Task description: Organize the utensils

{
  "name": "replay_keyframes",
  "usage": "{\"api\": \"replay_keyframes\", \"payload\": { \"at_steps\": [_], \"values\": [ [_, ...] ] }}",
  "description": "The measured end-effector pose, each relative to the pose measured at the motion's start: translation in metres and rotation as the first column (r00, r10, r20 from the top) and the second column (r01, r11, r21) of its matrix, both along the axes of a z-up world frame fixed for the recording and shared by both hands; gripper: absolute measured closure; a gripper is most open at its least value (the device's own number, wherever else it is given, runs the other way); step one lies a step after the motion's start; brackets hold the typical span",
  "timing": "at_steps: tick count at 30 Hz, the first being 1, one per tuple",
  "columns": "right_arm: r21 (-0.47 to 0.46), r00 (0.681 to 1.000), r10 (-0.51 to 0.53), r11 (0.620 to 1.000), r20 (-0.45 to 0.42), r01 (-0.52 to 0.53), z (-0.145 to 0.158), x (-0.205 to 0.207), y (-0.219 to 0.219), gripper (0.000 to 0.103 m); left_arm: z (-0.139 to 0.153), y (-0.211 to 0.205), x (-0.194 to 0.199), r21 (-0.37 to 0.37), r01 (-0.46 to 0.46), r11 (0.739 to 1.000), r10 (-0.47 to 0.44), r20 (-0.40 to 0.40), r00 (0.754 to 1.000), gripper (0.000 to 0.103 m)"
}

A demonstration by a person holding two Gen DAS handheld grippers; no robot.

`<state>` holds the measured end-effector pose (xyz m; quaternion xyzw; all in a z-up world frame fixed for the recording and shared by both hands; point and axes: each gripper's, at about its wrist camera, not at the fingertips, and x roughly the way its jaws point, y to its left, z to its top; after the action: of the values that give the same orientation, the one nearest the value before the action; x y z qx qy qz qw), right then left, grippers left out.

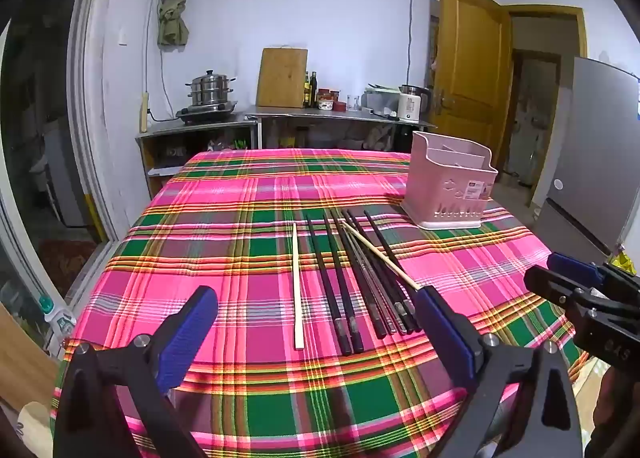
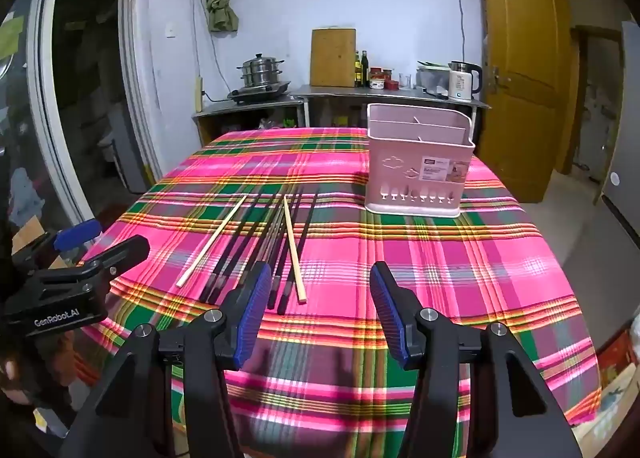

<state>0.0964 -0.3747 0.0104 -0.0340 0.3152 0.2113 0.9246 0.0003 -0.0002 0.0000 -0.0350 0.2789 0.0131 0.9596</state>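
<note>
Chopsticks (image 1: 352, 278) lie beside pink caddy (image 1: 450, 186), both grippers spread.

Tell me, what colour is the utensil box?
Pale pink utensil box, seen best in the right wrist view.

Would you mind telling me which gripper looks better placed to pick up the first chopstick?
Probably the left gripper: its open jaws frame the chopsticks. The right gripper, also open, has them off its left side, nearer the pink holder.

Plaid-clothed table (image 1: 224, 186) bearing chopsticks (image 1: 348, 278) and pink holder (image 1: 450, 186).
</note>
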Motion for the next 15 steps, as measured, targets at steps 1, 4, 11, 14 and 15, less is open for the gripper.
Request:
{"api": "replay_keyframes", "payload": {
  "at_steps": [1,4,11,14,15],
  "values": [
    [0.006,1.0,0.0,1.0,0.001,0.0,0.0,0.0,0.0,0.051,0.0,0.0,0.0,0.0,0.0,1.0,0.0,0.005,1.0,0.003],
    [0.005,1.0,0.005,1.0,-0.001,-0.005,0.001,-0.002,-0.001,0.051,0.0,0.0,0.0,-0.002,0.002,1.0,-0.002,0.011,1.0,0.003],
    [0.008,1.0,-0.006,1.0,0.003,0.006,0.001,0.001,-0.008,0.051,0.0,0.0,0.0,-0.001,0.002,1.0,-0.002,0.01,1.0,0.003],
    [0.005,1.0,-0.017,1.0,-0.001,0.017,0.002,0.001,-0.006,0.051,-0.001,0.0,0.0,-0.004,0.002,1.0,-0.002,0.01,1.0,0.003],
    [0.005,1.0,-0.017,1.0,0.0,0.017,0.003,0.0,-0.006,0.051,-0.001,0.0,0.0,-0.002,0.002,1.0,-0.002,0.01,1.0,0.003]
  ]
}}
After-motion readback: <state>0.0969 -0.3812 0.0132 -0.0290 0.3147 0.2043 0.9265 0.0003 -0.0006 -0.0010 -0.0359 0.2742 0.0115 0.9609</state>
